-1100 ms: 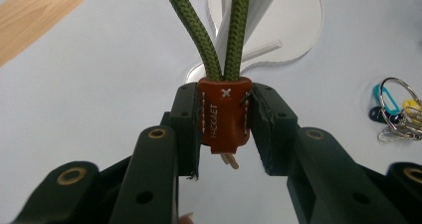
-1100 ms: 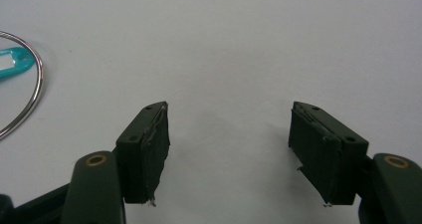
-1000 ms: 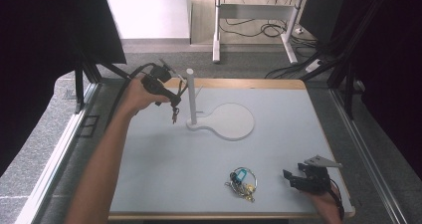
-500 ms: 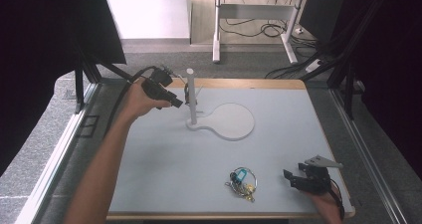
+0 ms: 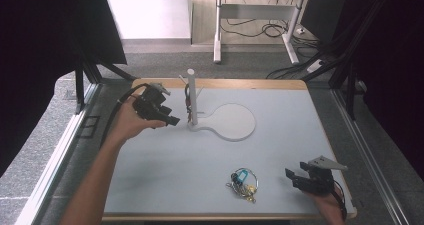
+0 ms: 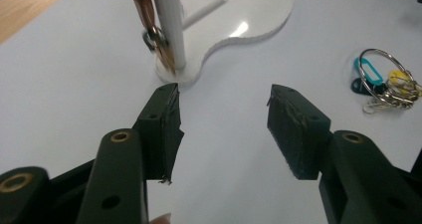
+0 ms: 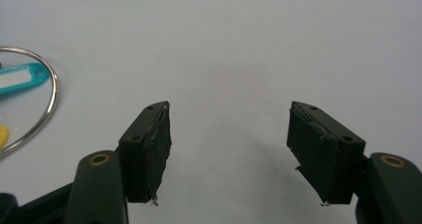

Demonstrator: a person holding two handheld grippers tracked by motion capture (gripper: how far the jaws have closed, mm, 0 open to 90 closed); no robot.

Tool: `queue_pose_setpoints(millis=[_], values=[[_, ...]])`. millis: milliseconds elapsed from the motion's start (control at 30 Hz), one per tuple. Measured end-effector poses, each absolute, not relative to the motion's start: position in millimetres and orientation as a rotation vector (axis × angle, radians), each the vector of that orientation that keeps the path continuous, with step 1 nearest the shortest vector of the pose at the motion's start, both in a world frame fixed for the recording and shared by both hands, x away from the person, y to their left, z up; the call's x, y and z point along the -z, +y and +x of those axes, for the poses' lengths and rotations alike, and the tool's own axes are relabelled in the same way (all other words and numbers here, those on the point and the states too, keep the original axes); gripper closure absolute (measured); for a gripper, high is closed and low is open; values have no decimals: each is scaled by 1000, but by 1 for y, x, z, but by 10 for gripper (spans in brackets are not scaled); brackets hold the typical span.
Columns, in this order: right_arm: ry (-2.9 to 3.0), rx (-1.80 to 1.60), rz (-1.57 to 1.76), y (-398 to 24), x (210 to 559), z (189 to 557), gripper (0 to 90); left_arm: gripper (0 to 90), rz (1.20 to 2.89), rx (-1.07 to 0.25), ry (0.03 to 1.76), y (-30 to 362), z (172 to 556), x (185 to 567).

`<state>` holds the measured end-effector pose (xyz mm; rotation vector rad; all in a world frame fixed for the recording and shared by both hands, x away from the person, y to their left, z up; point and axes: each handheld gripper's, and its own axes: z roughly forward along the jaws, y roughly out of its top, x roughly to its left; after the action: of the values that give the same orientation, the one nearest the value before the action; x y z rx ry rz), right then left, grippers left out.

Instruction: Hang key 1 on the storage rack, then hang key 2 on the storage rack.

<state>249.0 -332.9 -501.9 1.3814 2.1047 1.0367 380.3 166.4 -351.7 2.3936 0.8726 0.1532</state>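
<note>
Take the white post stand [image 5: 220,122] as your landmark. Nearest you, well short of the stand and toward your right, your right gripper [image 5: 296,179] rests on the table [image 5: 165,175] with its jaws apart and nothing between them. Just to its left lies the key ring bunch [image 5: 242,180], a metal ring with a teal tag and a yellow one, flat on the table and untouched.

Farther off, your left gripper [image 5: 172,120] sits just left of the stand's post. Its jaws have just been opening and stand released, with only bare table between them. A set of keys [image 6: 149,20] hangs against the post, up off the base and clear of your jaws.

By the look of it, one hanging is finished and you are letting go. The next move calls for a pickup of the key ring bunch: pinch the ring itself, not a loose tag, so it lifts cleanly toward a peg.

No containers are in view; the stand's round base lies bare.
</note>
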Motion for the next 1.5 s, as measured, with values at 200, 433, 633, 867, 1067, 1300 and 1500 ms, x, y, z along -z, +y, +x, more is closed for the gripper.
queue_pose_setpoints(millis=[200, 433, 633, 867, 1067, 1300, 1500], values=[[2103, -1071, 1337, -331, 497, 246, 350, 475, 2372, -192, 849, 175, 352, 373], [2116, -1074, 1314, -329, 496, 245, 366, 473, 2345, -169, 849, 180, 328, 400], [2126, -1069, 1307, -326, 497, 246, 379, 470, 2389, -174, 864, 183, 308, 433], [2134, -1056, 1306, -324, 498, 247, 385, 470, 2405, -152, 885, 191, 294, 457], [2149, -1048, 1297, -320, 499, 248, 390, 470, 2396, -136, 898, 193, 290, 467], [2155, -1041, 1288, -316, 498, 249, 391, 466, 2414, -121, 892, 190, 289, 472], [2152, -1044, 1279, -316, 495, 247, 391, 455, 2398, -117, 904, 194, 286, 475]])
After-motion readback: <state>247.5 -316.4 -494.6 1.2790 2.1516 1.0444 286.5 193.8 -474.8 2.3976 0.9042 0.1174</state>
